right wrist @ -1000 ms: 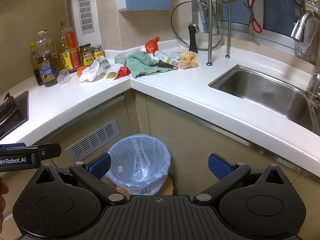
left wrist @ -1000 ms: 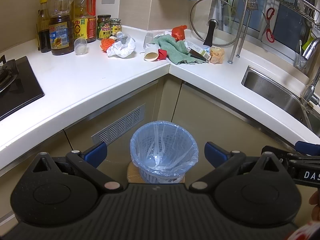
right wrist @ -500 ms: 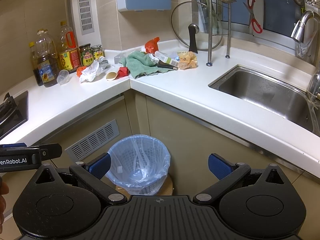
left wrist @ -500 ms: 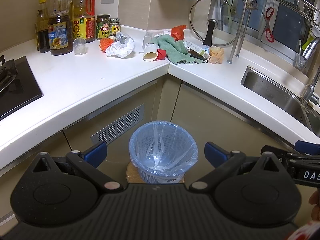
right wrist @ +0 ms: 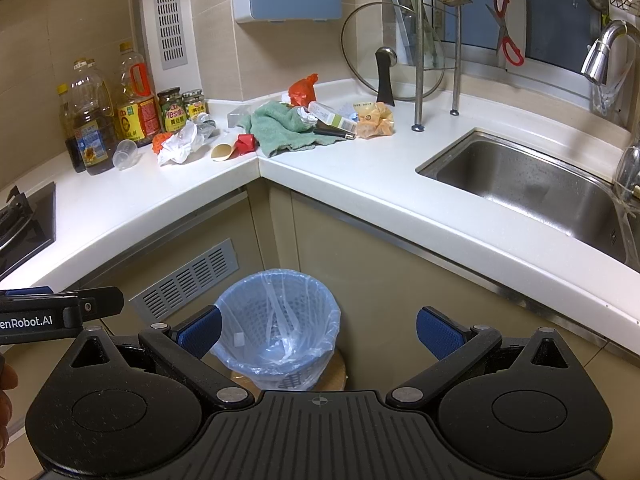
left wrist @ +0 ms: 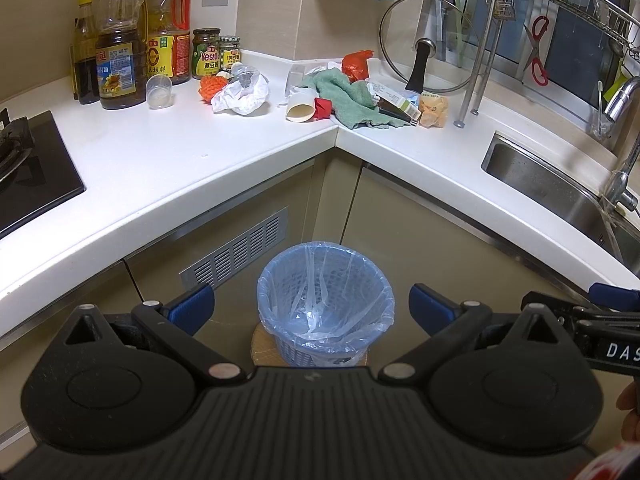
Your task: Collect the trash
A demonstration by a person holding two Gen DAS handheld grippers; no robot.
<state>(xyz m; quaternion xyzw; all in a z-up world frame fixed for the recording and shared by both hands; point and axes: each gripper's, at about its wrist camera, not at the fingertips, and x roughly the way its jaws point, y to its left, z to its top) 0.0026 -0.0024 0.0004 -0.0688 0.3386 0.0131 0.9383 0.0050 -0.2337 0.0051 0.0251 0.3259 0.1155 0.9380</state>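
A blue basket bin lined with a clear bag stands on the floor in the counter's corner; it also shows in the right wrist view. Trash lies at the back of the white counter: crumpled white paper, a tipped paper cup, a red wrapper, an orange bag, a small carton and a yellow snack bag. My left gripper is open and empty above the bin. My right gripper is open and empty beside it.
A green cloth lies among the trash. Oil bottles and jars stand at the back left. A stove is on the left, a sink on the right, a glass lid and dish rack behind.
Both views have shifted very slightly; both grippers stay open and empty above the bin.
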